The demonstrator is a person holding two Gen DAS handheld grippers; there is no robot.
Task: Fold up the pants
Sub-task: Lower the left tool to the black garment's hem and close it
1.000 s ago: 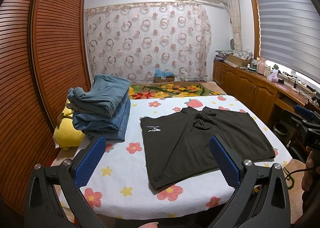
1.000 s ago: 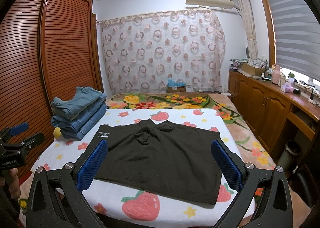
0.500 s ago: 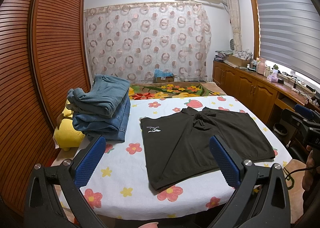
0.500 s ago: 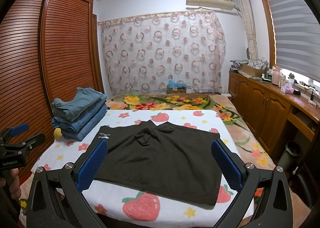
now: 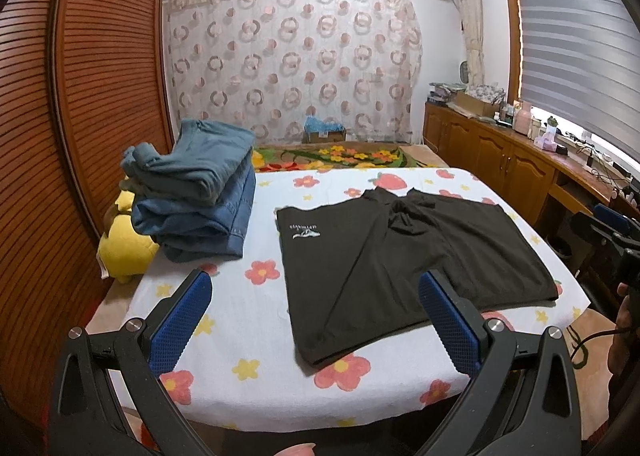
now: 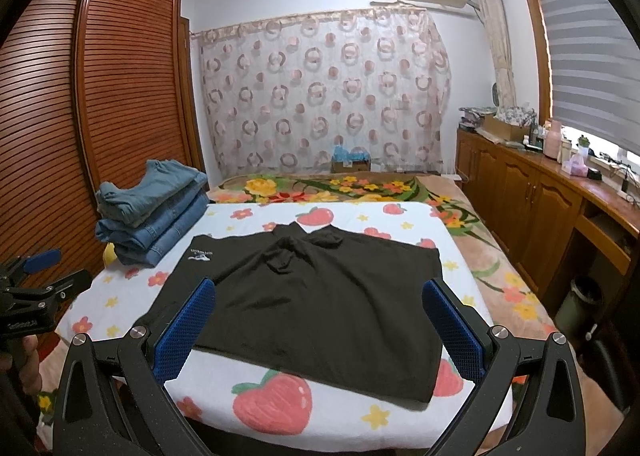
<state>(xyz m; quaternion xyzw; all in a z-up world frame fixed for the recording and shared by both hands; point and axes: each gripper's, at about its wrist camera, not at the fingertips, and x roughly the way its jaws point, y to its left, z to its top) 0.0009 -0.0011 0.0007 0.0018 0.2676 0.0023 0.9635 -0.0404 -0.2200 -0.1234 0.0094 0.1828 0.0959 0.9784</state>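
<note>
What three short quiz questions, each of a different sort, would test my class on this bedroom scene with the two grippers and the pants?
1. True or false: the left gripper is shut on the black pants.
2. Multiple choice: the folded jeans stack lies where, seen from the right wrist camera? A) to the left of the black pants B) on top of them C) on the wooden counter
3. Fill in: the white logo sits near the pants' ____ far corner in the left wrist view.

Key: 1 false, both the left gripper and the right gripper are open and apart from the cloth; 2 A; 3 left.
</note>
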